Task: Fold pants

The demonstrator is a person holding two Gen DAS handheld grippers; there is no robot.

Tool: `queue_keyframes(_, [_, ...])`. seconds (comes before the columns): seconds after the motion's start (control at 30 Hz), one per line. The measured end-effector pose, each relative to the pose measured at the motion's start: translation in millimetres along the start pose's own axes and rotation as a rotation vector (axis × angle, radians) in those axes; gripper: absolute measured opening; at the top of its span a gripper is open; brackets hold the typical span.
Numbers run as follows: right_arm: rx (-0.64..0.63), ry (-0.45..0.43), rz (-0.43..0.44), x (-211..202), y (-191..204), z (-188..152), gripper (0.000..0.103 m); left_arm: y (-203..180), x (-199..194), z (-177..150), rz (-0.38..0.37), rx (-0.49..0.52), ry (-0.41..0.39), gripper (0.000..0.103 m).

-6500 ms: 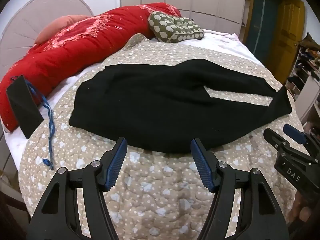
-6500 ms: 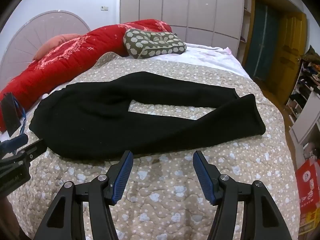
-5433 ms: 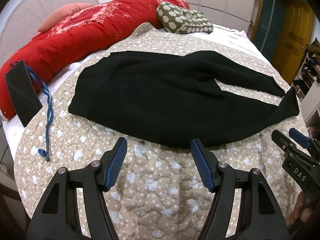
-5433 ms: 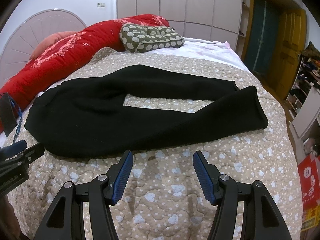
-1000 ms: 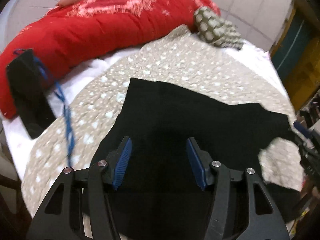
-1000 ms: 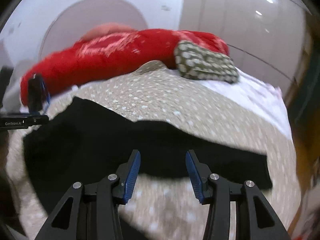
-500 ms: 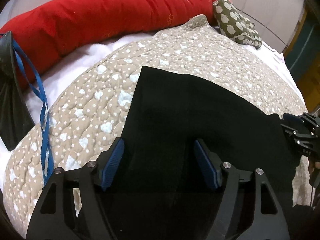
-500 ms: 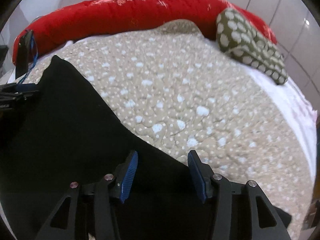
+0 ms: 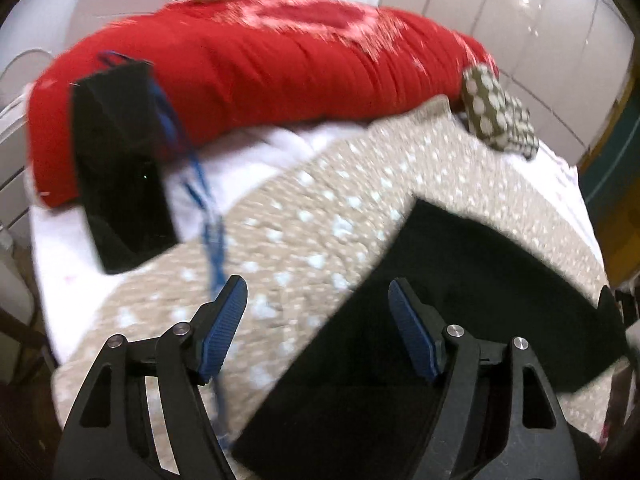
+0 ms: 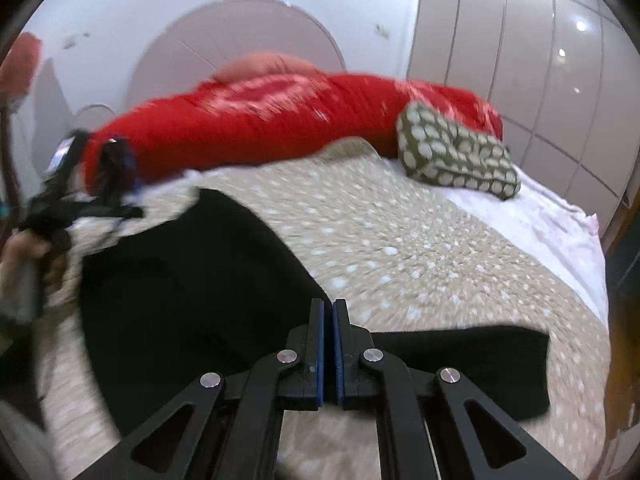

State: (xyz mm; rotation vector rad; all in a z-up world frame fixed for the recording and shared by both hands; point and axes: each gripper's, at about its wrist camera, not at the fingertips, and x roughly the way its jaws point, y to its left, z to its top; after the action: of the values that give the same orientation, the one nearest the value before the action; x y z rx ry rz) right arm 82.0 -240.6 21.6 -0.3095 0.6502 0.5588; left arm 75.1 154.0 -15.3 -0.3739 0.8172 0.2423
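Black pants lie folded lengthwise on the spotted beige quilt. They also show in the right wrist view. My left gripper is open, with its right finger over the pants' near end and its left finger over bare quilt. My right gripper has its blue pads pressed together over the pants' far edge. I cannot tell if any cloth is caught between them. My left gripper also appears, blurred, at the left of the right wrist view.
A red duvet lies along the headboard side. An olive spotted cushion sits beside it. A black bag with a blue cord leans on the white sheet at the left. White wardrobe doors stand behind.
My right gripper has closed its jaws and pulled back. My left gripper has swung left, off the middle of the pants. Earlier, the pants lay spread with both legs apart.
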Motion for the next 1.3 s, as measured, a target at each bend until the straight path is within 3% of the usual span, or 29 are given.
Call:
queue_keyframes(0.13, [-0.003,0.02,0.052,-51,56,-49,0.004,8,-30,-5,-0.021,-0.001,-0.037,0.074])
queue_keyframes(0.27, [0.098,0.154,0.156,-43,95,-111,0.003,-3,-39,-16,-0.041,0.05,-0.025,0.074])
queue_keyframes(0.33, [0.085,0.202,0.11,-35,103,-120,0.003,-10,-36,-23,-0.048,0.079,-0.003,0.074])
queue_keyframes(0.4, [0.121,0.145,0.101,-43,100,-107,0.007,-16,-31,-28,-0.046,0.104,0.017,0.074])
queue_keyframes(0.47, [0.224,0.037,0.146,-53,86,-78,0.029,-22,-21,-36,-0.04,0.132,0.053,0.074])
queue_keyframes(0.5, [0.256,0.006,0.155,-53,80,-66,0.054,-26,-15,-39,-0.043,0.142,0.068,0.074])
queue_keyframes(0.53, [0.28,-0.018,0.151,-49,76,-52,0.064,-28,-11,-42,-0.046,0.147,0.077,0.074])
queue_keyframes(0.63, [0.307,-0.037,0.102,-12,67,-12,0.064,-38,2,-43,-0.054,0.176,0.106,0.074])
queue_keyframes(0.77, [0.365,0.149,0.18,82,54,21,0.064,-45,26,-42,-0.022,0.213,0.133,0.074])
queue_keyframes(0.8, [0.371,0.19,0.208,97,53,23,0.056,-44,32,-42,-0.019,0.208,0.145,0.074])
queue_keyframes(0.83, [0.369,0.241,0.242,114,56,23,0.036,-43,41,-40,-0.014,0.194,0.162,0.074])
queue_keyframes(0.87, [0.343,0.279,0.224,126,62,26,0.024,-40,45,-38,-0.01,0.183,0.166,0.074])
queue_keyframes(0.9, [0.32,0.264,0.194,126,66,28,0.007,-37,49,-34,-0.022,0.169,0.172,0.074])
queue_keyframes(0.97, [0.316,0.185,0.195,109,67,37,0.006,-32,48,-28,-0.046,0.142,0.17,0.074])
queue_keyframes(1.13, [0.255,0.025,0.285,43,95,58,0.005,-3,11,-4,-0.03,0.072,0.065,0.074])
queue_keyframes(1.3, [0.164,0.086,0.384,43,171,21,0.006,47,-34,9,0.06,-0.027,-0.049,0.074])
